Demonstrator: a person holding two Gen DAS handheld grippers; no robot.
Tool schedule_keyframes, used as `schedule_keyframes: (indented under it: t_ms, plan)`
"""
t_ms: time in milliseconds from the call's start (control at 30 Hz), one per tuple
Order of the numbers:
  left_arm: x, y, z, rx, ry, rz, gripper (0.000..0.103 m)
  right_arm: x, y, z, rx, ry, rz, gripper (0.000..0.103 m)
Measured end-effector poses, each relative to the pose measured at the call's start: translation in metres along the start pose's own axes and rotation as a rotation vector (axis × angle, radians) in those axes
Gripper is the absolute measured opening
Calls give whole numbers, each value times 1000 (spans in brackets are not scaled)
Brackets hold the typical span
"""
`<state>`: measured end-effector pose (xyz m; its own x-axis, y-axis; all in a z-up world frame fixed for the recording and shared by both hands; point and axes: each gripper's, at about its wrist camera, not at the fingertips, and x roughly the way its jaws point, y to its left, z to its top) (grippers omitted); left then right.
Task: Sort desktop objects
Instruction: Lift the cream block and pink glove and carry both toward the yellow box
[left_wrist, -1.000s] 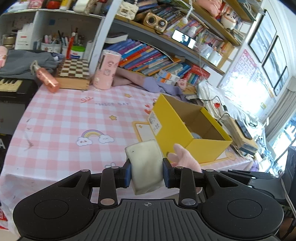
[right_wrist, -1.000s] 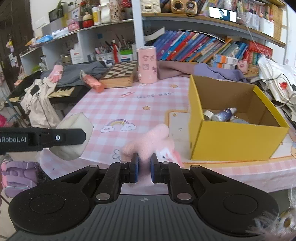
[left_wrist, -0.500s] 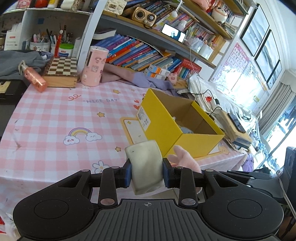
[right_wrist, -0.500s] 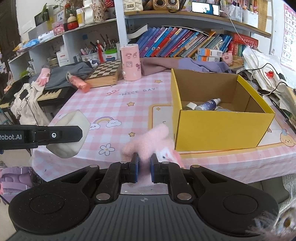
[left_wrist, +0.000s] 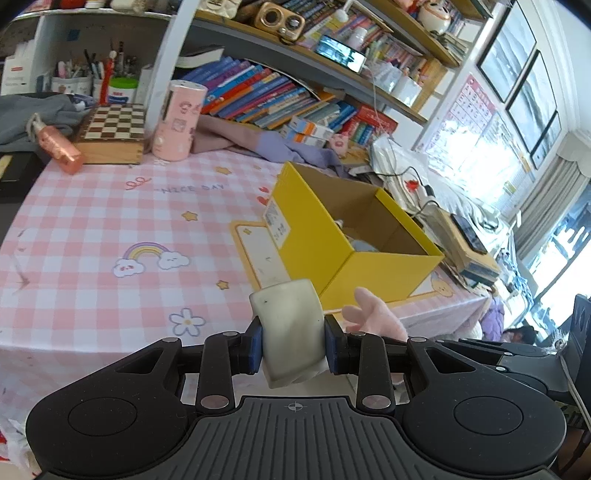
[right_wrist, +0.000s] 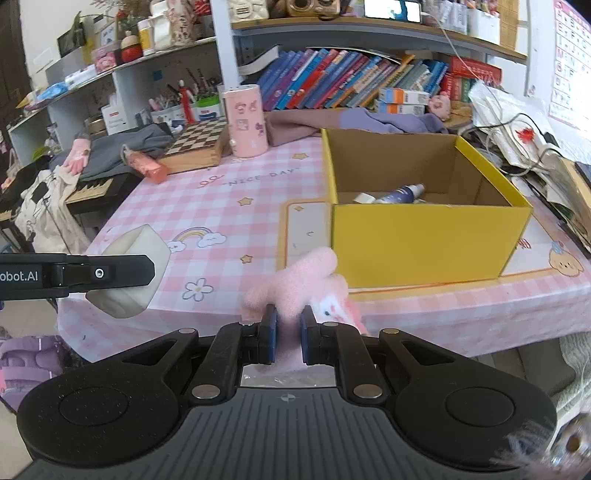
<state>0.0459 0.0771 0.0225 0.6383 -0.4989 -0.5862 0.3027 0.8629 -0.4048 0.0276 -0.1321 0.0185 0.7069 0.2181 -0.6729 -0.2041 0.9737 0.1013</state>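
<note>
My left gripper (left_wrist: 293, 345) is shut on a cream-white soft block (left_wrist: 290, 330), held in the air off the table's near edge. The same block (right_wrist: 129, 266) shows at the left of the right wrist view, behind the left gripper's black finger (right_wrist: 110, 275). My right gripper (right_wrist: 288, 334) is shut on a pink plush toy (right_wrist: 295, 284), also short of the near edge; in the left wrist view the toy (left_wrist: 371, 317) pokes up to the right. An open yellow box (right_wrist: 424, 240) stands on the pink checked tablecloth (right_wrist: 221, 206), holding a blue bottle (right_wrist: 400, 194) and other small items.
At the back of the table stand a pink cylinder tin (right_wrist: 245, 125), a chessboard box (right_wrist: 195, 142) and a fallen pink bottle (right_wrist: 146, 166). Bookshelves (right_wrist: 351, 81) rise behind. A purple cloth (right_wrist: 388, 122) lies behind the box. Cables and clutter (right_wrist: 517, 136) crowd the right side.
Both grippers have drawn back from the table with their loads; the box and tablecloth look farther away and more of the near edge shows. Both grips are unchanged.
</note>
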Motion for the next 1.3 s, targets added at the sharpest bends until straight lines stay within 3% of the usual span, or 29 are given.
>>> schedule_keyframes:
  t_ms: [500,1300]
  plan:
    - [24,-34,5,68,41,-68,31,-10,-35,-7,107,-7,-47,11]
    - [29,-37,7,71,57,-58,31,-4,-42,-9,136,4,-40,11]
